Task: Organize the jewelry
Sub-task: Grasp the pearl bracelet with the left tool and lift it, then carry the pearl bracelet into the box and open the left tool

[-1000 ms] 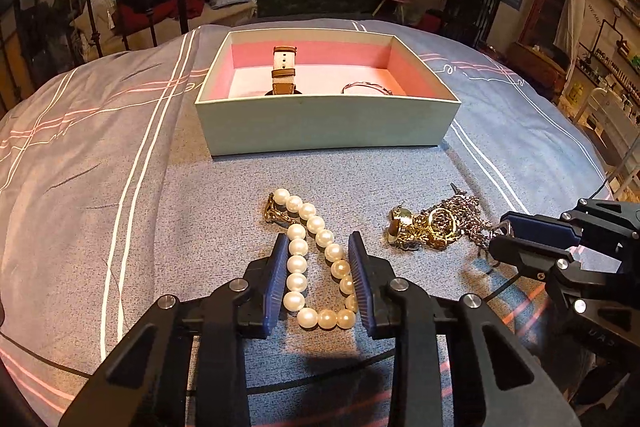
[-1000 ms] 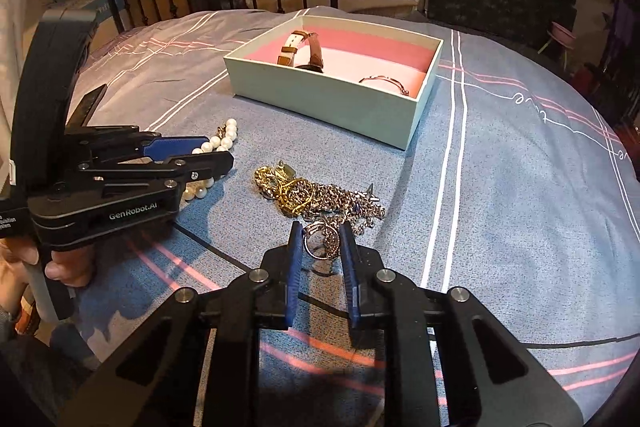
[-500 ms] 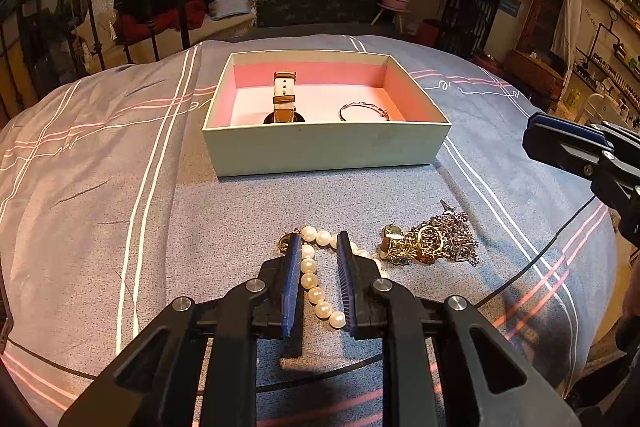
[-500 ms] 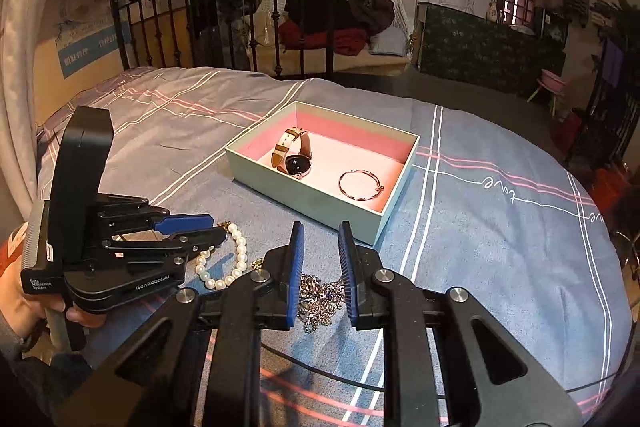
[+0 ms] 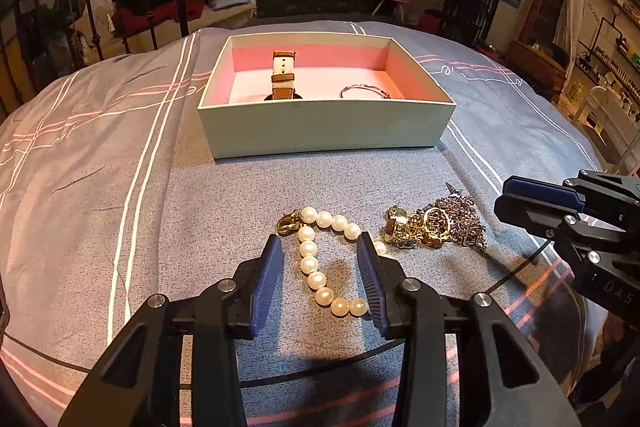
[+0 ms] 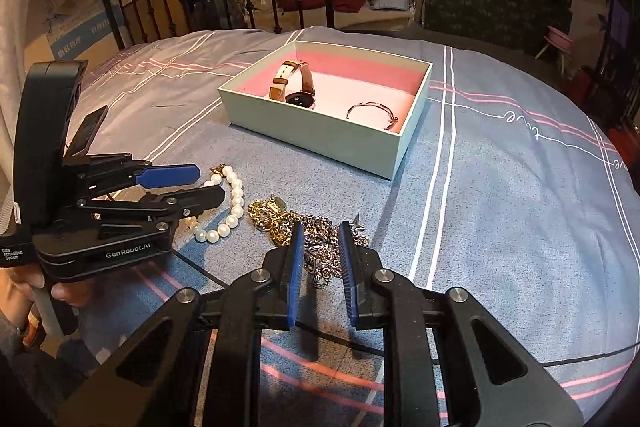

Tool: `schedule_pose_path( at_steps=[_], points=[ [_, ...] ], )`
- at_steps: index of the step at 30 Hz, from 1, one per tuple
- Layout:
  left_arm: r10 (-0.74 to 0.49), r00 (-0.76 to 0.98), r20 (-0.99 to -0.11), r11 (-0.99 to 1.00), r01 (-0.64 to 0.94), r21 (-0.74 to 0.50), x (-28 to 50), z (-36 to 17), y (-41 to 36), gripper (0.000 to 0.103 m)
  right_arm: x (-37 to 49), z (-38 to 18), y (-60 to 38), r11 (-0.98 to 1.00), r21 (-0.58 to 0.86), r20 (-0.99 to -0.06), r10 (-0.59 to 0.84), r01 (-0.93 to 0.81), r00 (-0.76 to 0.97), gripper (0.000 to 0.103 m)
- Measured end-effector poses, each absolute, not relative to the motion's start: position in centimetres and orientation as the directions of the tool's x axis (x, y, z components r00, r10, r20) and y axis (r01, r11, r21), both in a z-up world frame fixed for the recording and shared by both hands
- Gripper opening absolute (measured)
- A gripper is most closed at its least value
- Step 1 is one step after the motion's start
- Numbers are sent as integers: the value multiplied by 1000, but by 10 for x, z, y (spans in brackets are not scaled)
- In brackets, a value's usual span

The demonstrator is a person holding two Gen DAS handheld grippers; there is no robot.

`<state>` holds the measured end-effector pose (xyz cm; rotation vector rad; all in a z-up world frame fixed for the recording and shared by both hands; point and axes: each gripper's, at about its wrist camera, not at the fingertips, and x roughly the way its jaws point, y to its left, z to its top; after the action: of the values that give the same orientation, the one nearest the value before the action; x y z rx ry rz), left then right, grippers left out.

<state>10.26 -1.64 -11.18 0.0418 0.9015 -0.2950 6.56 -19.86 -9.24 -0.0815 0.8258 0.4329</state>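
While a watch (image 5: 283,77) and a bangle (image 5: 364,91) already lie in the box (image 5: 326,127), the pearl bracelet (image 5: 326,259) and the tangled chains (image 5: 436,227) are left on the bed (image 5: 100,167). The left claw (image 5: 320,267) gapes wide around the pearls, gripping nothing. The right claw (image 6: 322,255) stands partly open, straddling the chains, not clamped.
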Motion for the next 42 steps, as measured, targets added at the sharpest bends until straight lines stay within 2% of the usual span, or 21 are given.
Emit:
schedule_pose_path(
  at_steps=[3, 4, 6, 9, 11, 13, 17, 22, 32, 42],
  points=[
    [-211, 573, -792, 963, 263, -66, 106, -119, -19, 43, 66, -93, -196, 907, 101, -728, 347, -409, 591, 18],
    [-215, 571, -792, 962, 265, -70, 106, -119, -20, 46, 66, -93, -196, 907, 103, -729, 349, -409, 590, 18],
    [-231, 561, -795, 958, 274, -85, 107, -119, -24, 59, 66, -96, -194, 906, 107, -731, 352, -411, 585, 18],
    [-229, 556, -799, 956, 282, -77, 108, -119, -32, 69, 65, -98, -192, 905, 110, -734, 353, -412, 580, 18],
    [-213, 561, -800, 957, 284, -56, 107, -121, -36, 70, 65, -99, -192, 906, 111, -736, 351, -409, 579, 18],
    [-186, 572, -799, 955, 295, -11, 106, -122, -41, 60, 65, -99, -193, 906, 113, -737, 352, -408, 577, 18],
    [-179, 583, -793, 954, 301, 6, 104, -121, -42, 11, 65, -101, -193, 906, 115, -741, 351, -406, 573, 18],
    [-217, 606, -766, 957, 287, -45, 103, -108, -30, 9, 64, -101, -190, 902, 114, -740, 357, -416, 570, 18],
    [-213, 712, -669, 958, 286, 0, 109, -47, -25, 9, 81, -73, -177, 888, 54, -689, 364, -457, 627, 18],
    [-190, 778, -599, 966, 258, 29, 165, 2, -31, 9, 146, -28, -169, 902, 29, -615, 356, -432, 703, 17]
  ],
)
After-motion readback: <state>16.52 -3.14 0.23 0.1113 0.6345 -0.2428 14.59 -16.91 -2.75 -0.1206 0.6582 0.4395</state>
